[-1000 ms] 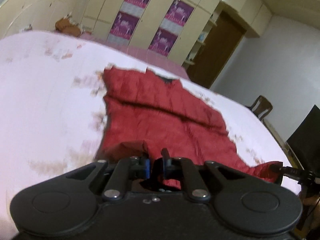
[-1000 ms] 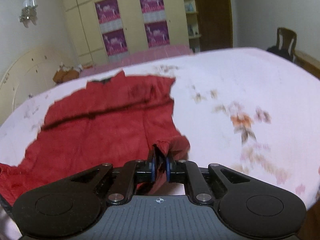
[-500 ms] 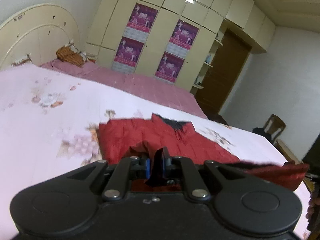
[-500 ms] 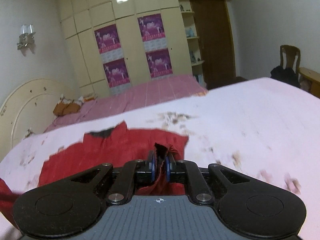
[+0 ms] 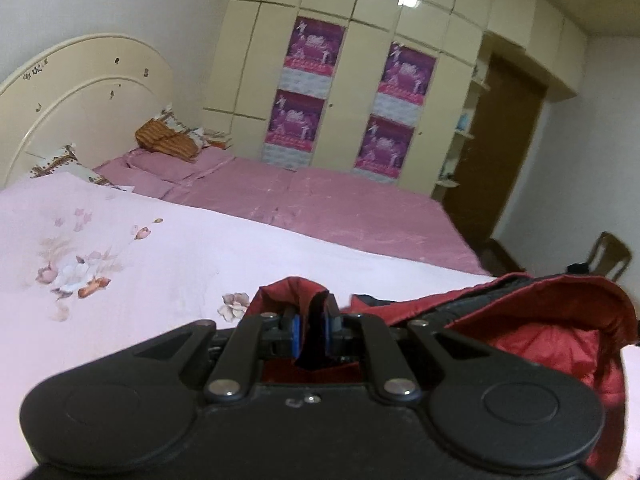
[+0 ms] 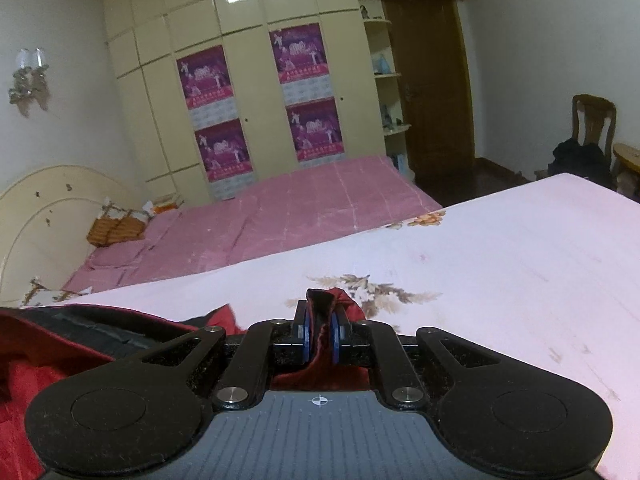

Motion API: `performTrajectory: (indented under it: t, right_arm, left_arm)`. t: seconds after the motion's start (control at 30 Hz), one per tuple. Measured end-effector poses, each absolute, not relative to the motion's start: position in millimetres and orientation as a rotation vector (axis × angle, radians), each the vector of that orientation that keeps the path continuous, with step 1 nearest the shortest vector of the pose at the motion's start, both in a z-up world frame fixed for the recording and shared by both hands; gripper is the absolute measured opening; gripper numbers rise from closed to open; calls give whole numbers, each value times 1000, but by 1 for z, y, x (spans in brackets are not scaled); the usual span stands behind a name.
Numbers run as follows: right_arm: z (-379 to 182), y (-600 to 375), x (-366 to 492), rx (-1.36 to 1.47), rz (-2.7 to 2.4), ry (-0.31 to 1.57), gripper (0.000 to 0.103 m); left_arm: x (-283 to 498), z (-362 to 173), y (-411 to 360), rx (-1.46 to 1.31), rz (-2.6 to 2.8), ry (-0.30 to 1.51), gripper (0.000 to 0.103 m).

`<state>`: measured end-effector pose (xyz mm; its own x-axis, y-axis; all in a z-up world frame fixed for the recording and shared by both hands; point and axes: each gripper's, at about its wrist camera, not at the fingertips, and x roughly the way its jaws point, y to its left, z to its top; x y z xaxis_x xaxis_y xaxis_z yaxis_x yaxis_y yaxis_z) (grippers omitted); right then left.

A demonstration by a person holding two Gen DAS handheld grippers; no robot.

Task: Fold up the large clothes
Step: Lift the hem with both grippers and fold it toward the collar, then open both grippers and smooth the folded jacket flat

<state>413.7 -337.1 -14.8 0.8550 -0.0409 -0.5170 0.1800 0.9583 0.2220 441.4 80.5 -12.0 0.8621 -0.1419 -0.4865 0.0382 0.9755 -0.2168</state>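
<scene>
A large red quilted jacket [image 5: 548, 332] with a dark lining lies over the pale floral bed sheet [image 5: 132, 256]. My left gripper [image 5: 312, 332] is shut on a pinched fold of its red edge, with the rest of the garment bunching off to the right. In the right wrist view my right gripper [image 6: 319, 336] is shut on another red fold, and the red jacket [image 6: 44, 364] trails away to the left, its dark inner band showing. Most of the garment is hidden beneath both gripper bodies.
A pink bedspread [image 5: 320, 208] covers the far half of the bed, with pillows [image 5: 168, 140] by the cream headboard [image 5: 80, 92]. Behind stand a cream wardrobe [image 6: 248, 80] with purple posters, a brown door [image 6: 432, 92] and a wooden chair [image 6: 592, 120].
Both grippers carried their jacket edges forward across the bed toward the pink bedspread. The spread-out red garment seen ahead a second ago has passed beneath and beside the grippers.
</scene>
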Motion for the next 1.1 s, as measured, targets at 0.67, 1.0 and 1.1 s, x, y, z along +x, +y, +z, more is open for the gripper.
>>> performTrajectory:
  t: [0.67,1.0,1.1]
  right_arm:
    - [-122,-352,550,282,-117,715,10]
    - [-114,-346,550,242,-138,619,94]
    - [-102,-342,545,210,-144,566,94]
  left_arm:
    - [548,-87,52,-81,64,651,16]
    - [543,-69,67,-225,44,598,42]
    - [521,-52,61,-186,81,449,88]
